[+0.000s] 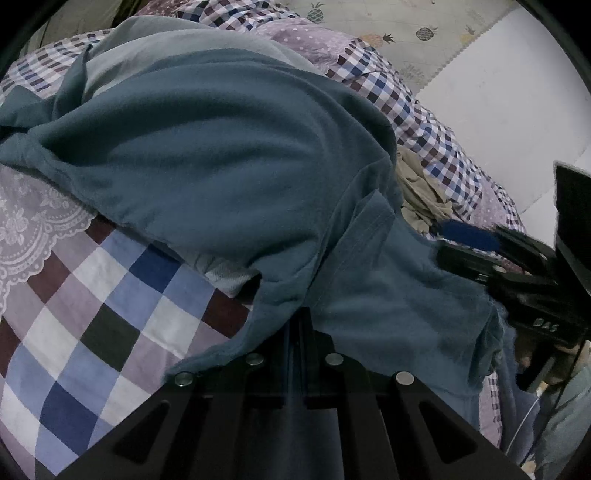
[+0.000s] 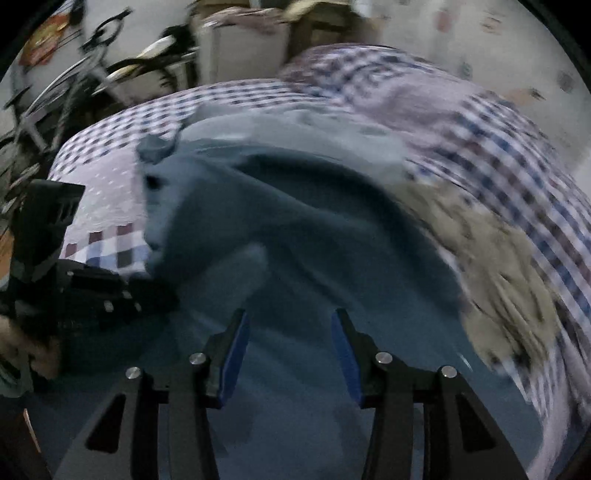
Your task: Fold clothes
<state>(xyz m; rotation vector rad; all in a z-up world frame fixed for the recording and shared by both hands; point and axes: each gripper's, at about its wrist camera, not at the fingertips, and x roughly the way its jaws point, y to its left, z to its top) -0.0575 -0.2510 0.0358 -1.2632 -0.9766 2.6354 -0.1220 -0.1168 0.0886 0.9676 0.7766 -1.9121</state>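
The left claw [image 1: 295, 332] is clamped on the hem of a teal shirt [image 1: 229, 158], its fingers drawn together with the cloth bunched over and between them. From that pinch the shirt spreads forward and to the left, humped in loose folds across a bed. Just right of the left claw, the right claw [image 1: 469, 240] shows in the left wrist view, its blue pads [image 1: 469, 230] at the shirt's far right edge.

In the right wrist view the right claw [image 2: 290, 347] stands apart, blue pads [image 2: 234, 354] spread with the teal shirt [image 2: 295, 229] lying beneath and between them, gripping nothing; this view is motion-blurred. The left claw [image 2: 110, 291] sits to its left, on the shirt's edge.

Under the shirt lies a checked quilt [image 1: 110, 314] in blue, maroon and white, with a lace-patterned lilac panel [image 1: 33, 225] to the left claw's left. Beyond the right claw, a crumpled beige garment [image 1: 421, 192] rests on the quilt beside the shirt. Farther off, a pale grey garment [image 1: 177, 40] lies under the shirt's far edge. Past the bed, a pineapple-print wall [image 1: 388, 22] closes the scene.
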